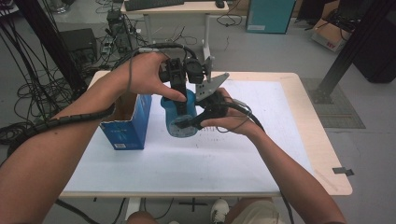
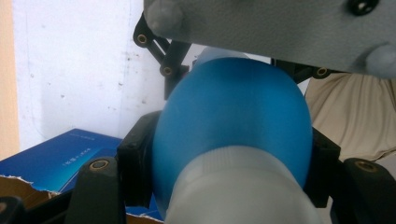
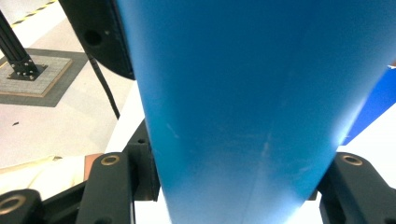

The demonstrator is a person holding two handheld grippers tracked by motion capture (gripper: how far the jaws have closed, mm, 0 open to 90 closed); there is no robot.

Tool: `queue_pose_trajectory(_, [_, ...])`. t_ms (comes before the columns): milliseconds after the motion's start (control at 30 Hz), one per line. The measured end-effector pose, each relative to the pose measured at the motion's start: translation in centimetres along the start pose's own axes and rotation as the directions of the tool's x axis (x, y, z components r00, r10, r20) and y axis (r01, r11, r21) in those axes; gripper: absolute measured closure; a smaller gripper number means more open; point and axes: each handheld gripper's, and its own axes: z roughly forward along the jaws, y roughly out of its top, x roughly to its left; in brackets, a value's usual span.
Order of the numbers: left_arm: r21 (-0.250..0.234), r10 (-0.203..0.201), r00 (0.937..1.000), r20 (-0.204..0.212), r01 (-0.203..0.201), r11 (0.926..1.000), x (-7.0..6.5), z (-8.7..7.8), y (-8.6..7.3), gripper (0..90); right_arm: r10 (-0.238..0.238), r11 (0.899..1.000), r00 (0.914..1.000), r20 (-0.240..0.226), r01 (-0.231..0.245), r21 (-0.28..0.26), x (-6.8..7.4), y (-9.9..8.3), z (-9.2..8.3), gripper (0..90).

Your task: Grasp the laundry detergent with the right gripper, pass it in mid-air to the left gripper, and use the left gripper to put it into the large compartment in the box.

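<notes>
Blue plastic bottle with a whitish cap, held off the table between both grippers, just right of an open blue box whose torn top edge shows at seven o'clock in the left gripper view. Position: at the centre of the high view, the box at its nine o'clock, white sheet below it. Left gripper comes down from twelve o'clock and has its jaws clamped on the rounded shoulder near the cap; right gripper comes in from three o'clock and has its jaws clamped across the straight body. Handling, as judged: smooth matte shell, likely somewhat slippery, and probably stiff, since no denting shows at either grip; thin walls could still flex under a hard squeeze. Weight cannot be told, the contents being hidden. Best holds: the straight body for a flat, square bite; the shoulder curves away from the pads and could squirm out under a twisting load. The ridged cap looks the better place for turning. Fragility: low; dropping risks a scuff or spill rather than breakage.
</notes>
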Motion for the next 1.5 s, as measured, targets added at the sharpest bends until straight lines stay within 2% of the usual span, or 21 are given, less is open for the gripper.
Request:
queue_pose_trajectory(800, [0.015, -0.005, 0.9999, 0.014, 0.005, 0.9999, 0.02, -0.11, 0.02, 36.7, -0.006, 1.0, 1.0, -0.001, 0.006, -0.006, 0.01, 0.01, 0.08, 41.6])
queue_pose_trajectory(900, [0.011, -0.002, 1.0, 0.003, 0.002, 0.9999, 0.01, -0.03, 0.03, 36.7, -0.003, 1.0, 1.0, -0.003, 0.003, -0.005, 0.02, -0.01, 0.09, 41.5])
queue_pose_trajectory(1167, [0.015, -0.005, 0.9999, 0.013, 0.005, 0.9999, 0.02, -0.19, 0.12, 36.7, -0.008, 1.0, 1.0, 0.001, 0.008, -0.007, -0.02, -0.01, -0.04, 41.5])
queue_pose_trajectory(1333, [0.011, -0.004, 1.0, 0.003, 0.004, 0.9999, -0.02, -0.17, 0.09, 36.7, -0.009, 1.0, 1.0, -0.001, 0.009, -0.011, -0.04, -0.02, -0.05, 41.4])
queue_pose_trajectory(1500, [0.007, -0.02, 0.9998, 0.007, 0.019, 0.9998, -0.15, -0.29, 0.14, 36.6, -0.008, 1.0, 1.0, -0.001, 0.008, -0.013, 0.03, 0.01, -0.08, 41.2])
